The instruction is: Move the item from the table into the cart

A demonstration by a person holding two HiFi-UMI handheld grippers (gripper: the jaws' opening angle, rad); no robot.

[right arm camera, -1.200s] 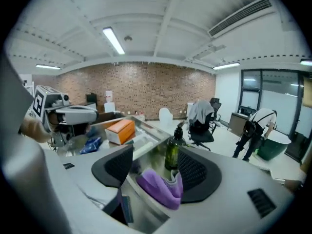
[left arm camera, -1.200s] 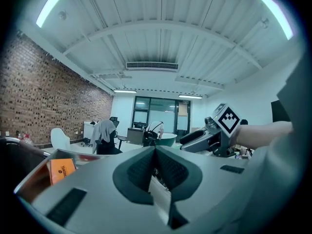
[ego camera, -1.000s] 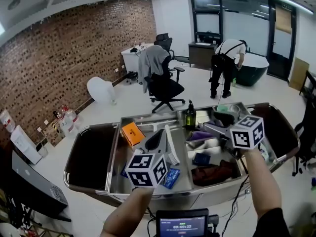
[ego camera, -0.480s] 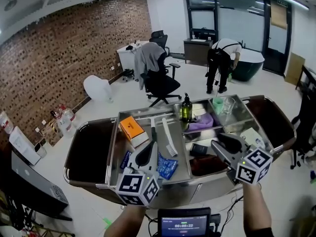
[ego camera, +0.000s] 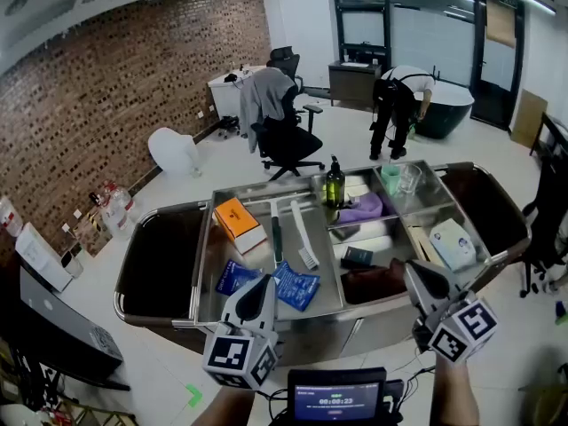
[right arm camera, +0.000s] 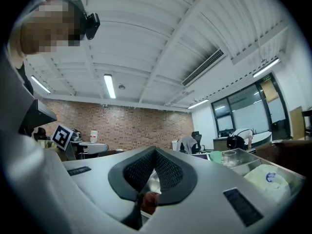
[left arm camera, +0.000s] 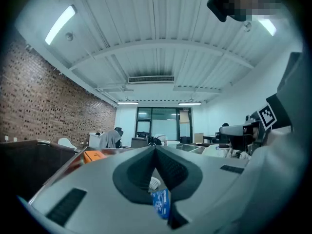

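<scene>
Honestly looks about done: blue packets [ego camera: 297, 284] and the rest sit in the cart [ego camera: 202, 264]. Left tongs [ego camera: 264, 284] are pressed together, empty. Right tongs [ego camera: 415, 272] just snapped closed on nothing, both outside its front edge.

Steel cart [ego camera: 327, 284], orange box [ego camera: 238, 223], brush [ego camera: 303, 237], perhaps blue packets [ego camera: 294, 285]

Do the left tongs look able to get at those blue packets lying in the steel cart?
Probably yes: the left tongs sit right at the blue plastic packets, with nothing standing between them. The jaws are shut, though, so they would need to open first.
</scene>
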